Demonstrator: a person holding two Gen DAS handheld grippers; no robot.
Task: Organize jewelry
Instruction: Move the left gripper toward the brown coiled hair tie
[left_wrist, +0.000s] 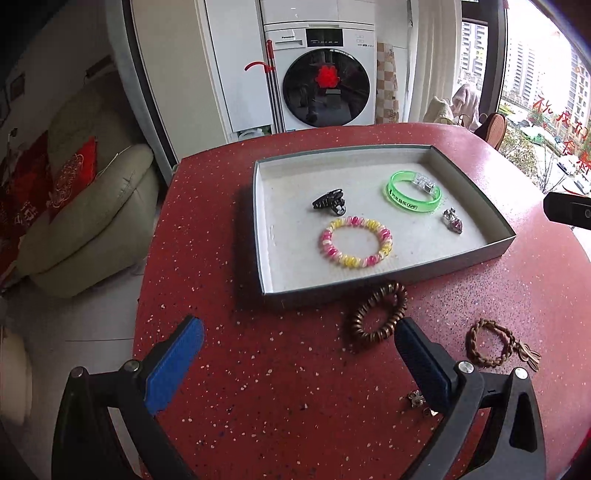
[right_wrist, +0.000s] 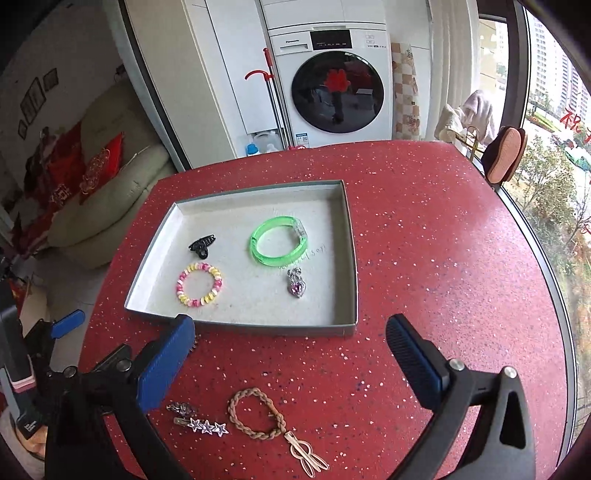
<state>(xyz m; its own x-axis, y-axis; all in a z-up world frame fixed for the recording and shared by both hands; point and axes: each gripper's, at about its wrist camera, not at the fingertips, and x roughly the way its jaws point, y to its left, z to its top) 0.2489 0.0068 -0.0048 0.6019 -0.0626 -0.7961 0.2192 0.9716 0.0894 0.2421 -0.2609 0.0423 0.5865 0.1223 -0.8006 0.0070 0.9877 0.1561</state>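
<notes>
A grey shallow tray (left_wrist: 384, 282) (right_wrist: 240, 325) on the red table holds a green bangle (left_wrist: 413, 192) (right_wrist: 279, 242), a black hair claw (left_wrist: 328, 201) (right_wrist: 201, 244), a pink-yellow coil hair tie (left_wrist: 355, 242) (right_wrist: 199, 284) and a heart brooch (left_wrist: 453, 220) (right_wrist: 296, 282). On the table in front of the tray lie a brown coil hair tie (left_wrist: 378, 312), a braided bracelet (left_wrist: 491, 343) (right_wrist: 256, 413) and a star hair clip (right_wrist: 201, 424). My left gripper (left_wrist: 299, 343) is open and empty, near the brown coil. My right gripper (right_wrist: 291, 347) is open and empty above the braided bracelet.
The red speckled table (left_wrist: 258, 369) (right_wrist: 424, 258) ends at a rounded edge on the left. A small metal charm (left_wrist: 415, 398) lies by my left gripper's right finger. A washing machine (right_wrist: 332, 81), a sofa (left_wrist: 92, 206) and a window stand beyond.
</notes>
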